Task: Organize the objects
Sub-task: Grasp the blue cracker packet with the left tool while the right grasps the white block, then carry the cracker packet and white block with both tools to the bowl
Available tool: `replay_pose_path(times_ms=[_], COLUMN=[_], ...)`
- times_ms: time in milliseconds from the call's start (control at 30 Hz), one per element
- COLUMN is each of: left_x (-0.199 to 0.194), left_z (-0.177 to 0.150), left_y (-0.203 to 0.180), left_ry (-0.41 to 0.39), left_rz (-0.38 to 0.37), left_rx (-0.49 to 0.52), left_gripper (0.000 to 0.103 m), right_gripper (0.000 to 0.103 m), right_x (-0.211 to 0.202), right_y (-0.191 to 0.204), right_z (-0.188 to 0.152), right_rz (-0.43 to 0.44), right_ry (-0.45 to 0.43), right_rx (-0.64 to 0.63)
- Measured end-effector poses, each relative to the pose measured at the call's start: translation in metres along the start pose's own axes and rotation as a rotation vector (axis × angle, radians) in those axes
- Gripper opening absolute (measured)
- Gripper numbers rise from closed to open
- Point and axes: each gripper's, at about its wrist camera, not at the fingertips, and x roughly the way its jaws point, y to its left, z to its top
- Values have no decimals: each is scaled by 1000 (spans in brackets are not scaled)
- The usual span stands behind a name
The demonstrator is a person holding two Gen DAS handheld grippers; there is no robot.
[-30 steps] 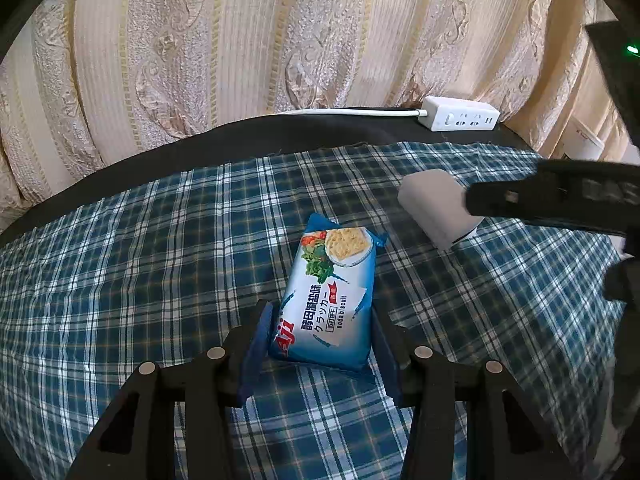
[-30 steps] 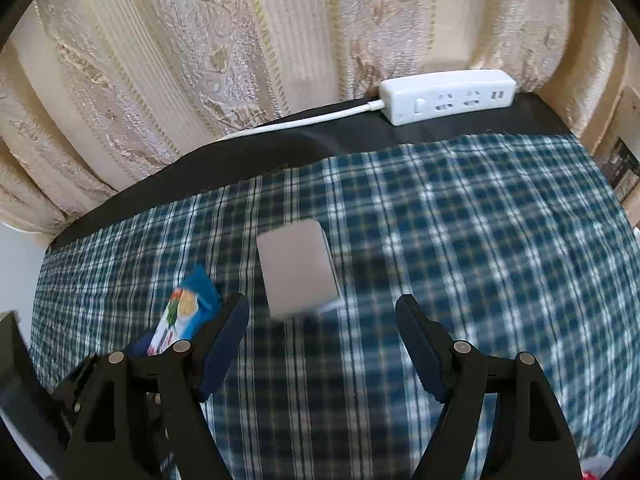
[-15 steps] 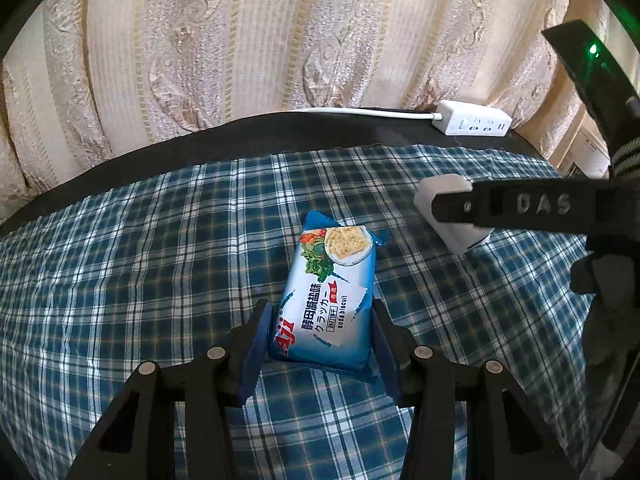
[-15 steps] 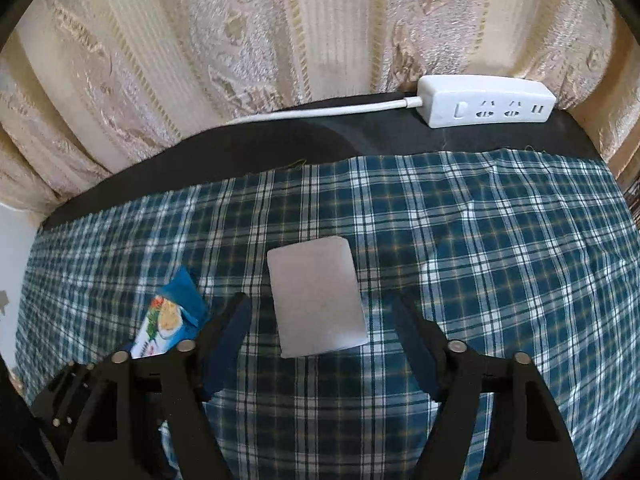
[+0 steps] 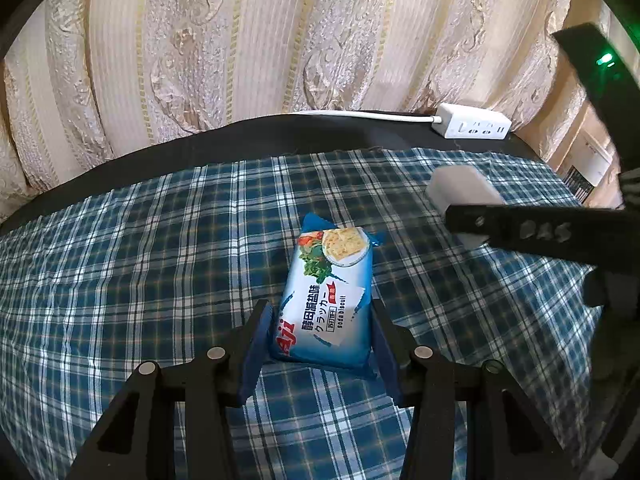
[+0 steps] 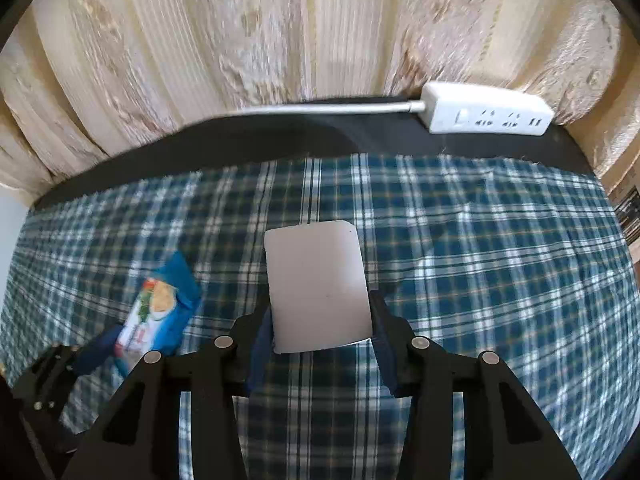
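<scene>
A blue soda-biscuit packet [image 5: 326,296] lies on the plaid cloth [image 5: 140,260], its near end between the pads of my left gripper [image 5: 320,320], which is shut on it. To its right sits a white rectangular block [image 6: 316,280], partly hidden in the left wrist view behind a black finger [image 5: 520,230] of the right gripper. My right gripper [image 6: 320,320] has its jaws closing, and both blue pads touch the block's sides. In the right wrist view the packet [image 6: 160,308] shows at lower left with the left gripper's body below it.
A white power strip [image 6: 486,114] with its cable lies on the black table edge [image 6: 240,140] at the back right. A beige patterned curtain [image 5: 240,40] hangs close behind. The plaid cloth covers the table to both sides.
The right gripper's jaws have come in from wide apart to the white block's sides, and the block now sits straight between them. The left gripper and packet have not moved.
</scene>
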Motion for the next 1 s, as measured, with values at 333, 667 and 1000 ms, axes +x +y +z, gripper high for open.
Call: replay_pose_path(times_ms=[333, 667, 1000], left_x=[-19, -16, -3], left_z=[5, 7, 6], left_y=[-9, 0, 11], left_ry=[-42, -42, -18], left_rz=[-33, -66, -73], left_rx=[18, 12, -38], left_gripper=[51, 51, 69], right_gripper=[46, 46, 46], right_x=[-67, -133, -194], right_y=[-16, -37, -84], right_z=[-20, -70, -152], right_rz=[29, 71, 75], right_ry=[-81, -169, -258], right_rx=[46, 124, 235])
